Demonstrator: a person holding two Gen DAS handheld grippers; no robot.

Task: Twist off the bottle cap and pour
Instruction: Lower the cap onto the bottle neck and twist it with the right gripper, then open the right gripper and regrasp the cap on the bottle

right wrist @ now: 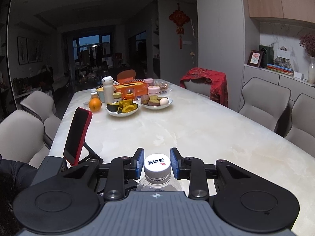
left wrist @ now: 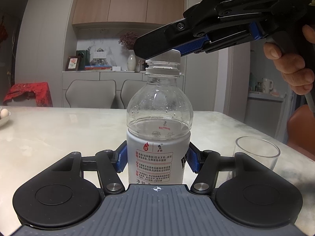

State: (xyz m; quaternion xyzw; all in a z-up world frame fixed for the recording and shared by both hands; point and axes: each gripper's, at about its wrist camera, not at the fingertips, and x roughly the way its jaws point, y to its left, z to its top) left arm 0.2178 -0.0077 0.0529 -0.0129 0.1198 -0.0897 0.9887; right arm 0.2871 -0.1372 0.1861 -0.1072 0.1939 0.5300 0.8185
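Observation:
A clear plastic water bottle [left wrist: 159, 114] with a white label stands upright on the pale marble table [left wrist: 59, 133], part full. My left gripper [left wrist: 157, 158] is shut on it, the blue pads [left wrist: 122, 158] pressing both sides of the label. My right gripper [left wrist: 157, 51] reaches in from the upper right and is shut on the white cap [left wrist: 167, 57], which sits slightly tilted with the neck threads showing below it. In the right wrist view the cap [right wrist: 157, 165] lies between the blue pads [right wrist: 140, 163] of the right gripper [right wrist: 157, 162], above the bottle's shoulder [right wrist: 157, 184]. An empty clear glass [left wrist: 257, 151] stands right of the bottle.
A red phone on a stand [right wrist: 78, 135] leans at the table's left edge. Farther back are an orange [right wrist: 95, 104], two plates of food [right wrist: 122, 108], cups and a tissue box [right wrist: 131, 90]. Grey chairs [right wrist: 263, 100] line the table. A person's hand [left wrist: 291, 72] holds the right gripper's handle.

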